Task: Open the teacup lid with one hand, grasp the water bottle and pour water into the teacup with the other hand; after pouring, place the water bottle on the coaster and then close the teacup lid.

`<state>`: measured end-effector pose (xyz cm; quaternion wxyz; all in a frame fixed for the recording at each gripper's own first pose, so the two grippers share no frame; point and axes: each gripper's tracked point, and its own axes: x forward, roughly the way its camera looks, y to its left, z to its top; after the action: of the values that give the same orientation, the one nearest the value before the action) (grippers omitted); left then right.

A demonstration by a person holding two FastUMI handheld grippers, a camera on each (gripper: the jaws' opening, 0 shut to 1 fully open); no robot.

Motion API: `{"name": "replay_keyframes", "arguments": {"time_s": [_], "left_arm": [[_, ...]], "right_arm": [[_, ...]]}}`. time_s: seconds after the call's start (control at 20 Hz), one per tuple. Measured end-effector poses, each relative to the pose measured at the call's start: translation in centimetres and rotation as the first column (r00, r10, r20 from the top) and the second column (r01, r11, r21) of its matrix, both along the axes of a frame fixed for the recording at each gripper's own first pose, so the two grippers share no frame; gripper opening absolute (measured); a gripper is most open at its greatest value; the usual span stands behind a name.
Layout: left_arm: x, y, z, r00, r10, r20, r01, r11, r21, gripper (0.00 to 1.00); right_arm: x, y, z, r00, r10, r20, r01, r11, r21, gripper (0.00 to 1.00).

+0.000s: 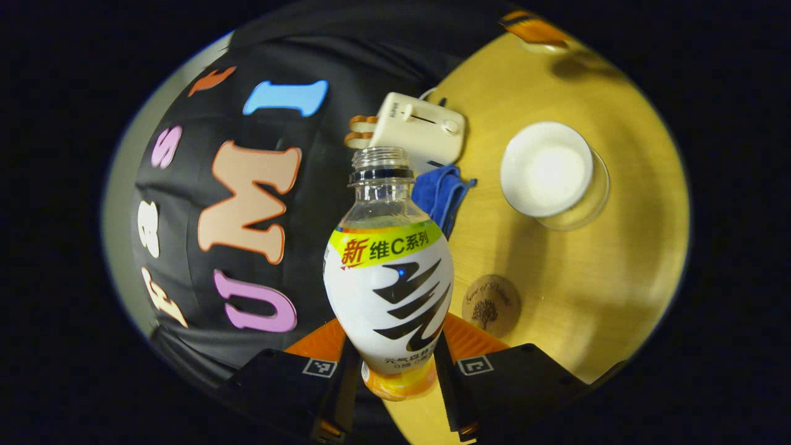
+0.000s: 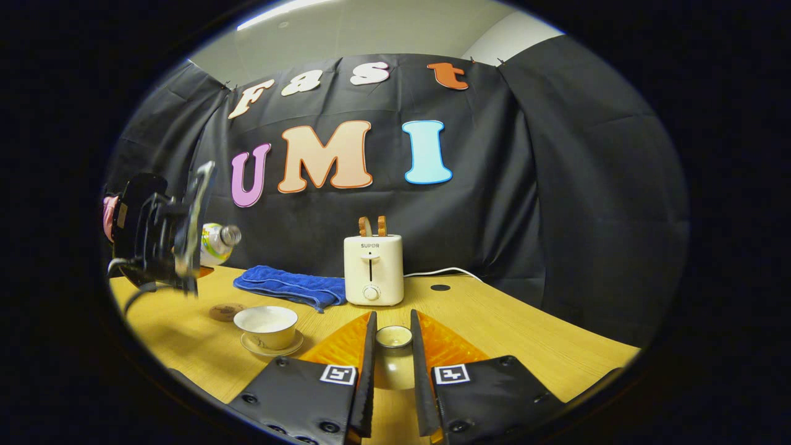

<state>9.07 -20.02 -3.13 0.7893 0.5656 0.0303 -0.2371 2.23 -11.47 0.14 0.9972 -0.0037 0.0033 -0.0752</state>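
Water bottle [image 1: 388, 290]: uncapped, clamped low on its body by the left hand-held gripper [image 1: 395, 371], tilted, held off to the side of the teacup [image 1: 547, 168].
Lid [image 2: 393, 337]: pinched between the fingers of the right hand-held gripper [image 2: 393, 358], kept clear of the cup.
Pouring: the neck is best brought over the cup's middle, then tipped slowly.
Coaster [image 1: 490, 305]: free, near the cup.
Surface [image 1: 605, 278]: light wood; toaster [image 2: 373, 270] and blue cloth [image 2: 290, 285] at the back.
Room: black cloth wall.
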Motion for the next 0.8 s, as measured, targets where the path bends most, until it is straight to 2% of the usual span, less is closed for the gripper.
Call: {"name": "replay_keyframes", "arguments": {"time_s": [0.1, 0.2, 0.35, 0.5, 0.55, 0.6, 0.8], "left_arm": [[0.4, -1.0, 0.8, 0.998, 0.007, -0.057, -0.019, 0.977, -0.210, 0.55], [0.5, -2.1, 2.1, 0.996, 0.003, -0.093, -0.041, 0.909, -0.414, 0.55], [0.6, -3.0, 2.9, 0.991, 0.005, -0.133, -0.093, 0.745, -0.660, 0.52], [0.2, -3.9, 3.3, 0.990, 0.028, -0.141, -0.130, 0.598, -0.791, 0.54], [-0.1, -4.2, 3.0, 0.987, 0.018, -0.160, -0.142, 0.567, -0.811, 0.54], [-0.2, -4.3, 3.4, 0.985, 0.007, -0.170, -0.147, 0.540, -0.829, 0.54], [0.6, -4.6, 1.9, 0.978, -0.004, -0.209, -0.182, 0.481, -0.858, 0.54]], "right_arm": [[0.0, 0.0, -0.1, 1.000, -0.001, 0.001, 0.001, 1.000, -0.001, 0.32], [-0.1, 0.0, -0.1, 1.000, -0.002, 0.000, 0.002, 1.000, 0.000, 0.32], [0.0, -0.1, 0.0, 1.000, -0.004, 0.000, 0.004, 1.000, -0.001, 0.31], [0.0, -0.2, 0.0, 1.000, -0.010, 0.002, 0.010, 1.000, -0.001, 0.31], [-0.1, -0.2, -0.1, 1.000, -0.011, 0.001, 0.011, 1.000, -0.001, 0.31], [-0.1, -0.2, -0.1, 1.000, -0.012, 0.001, 0.012, 1.000, -0.002, 0.32], [-0.1, -0.4, 0.0, 1.000, -0.023, 0.002, 0.023, 1.000, -0.002, 0.32]]}}
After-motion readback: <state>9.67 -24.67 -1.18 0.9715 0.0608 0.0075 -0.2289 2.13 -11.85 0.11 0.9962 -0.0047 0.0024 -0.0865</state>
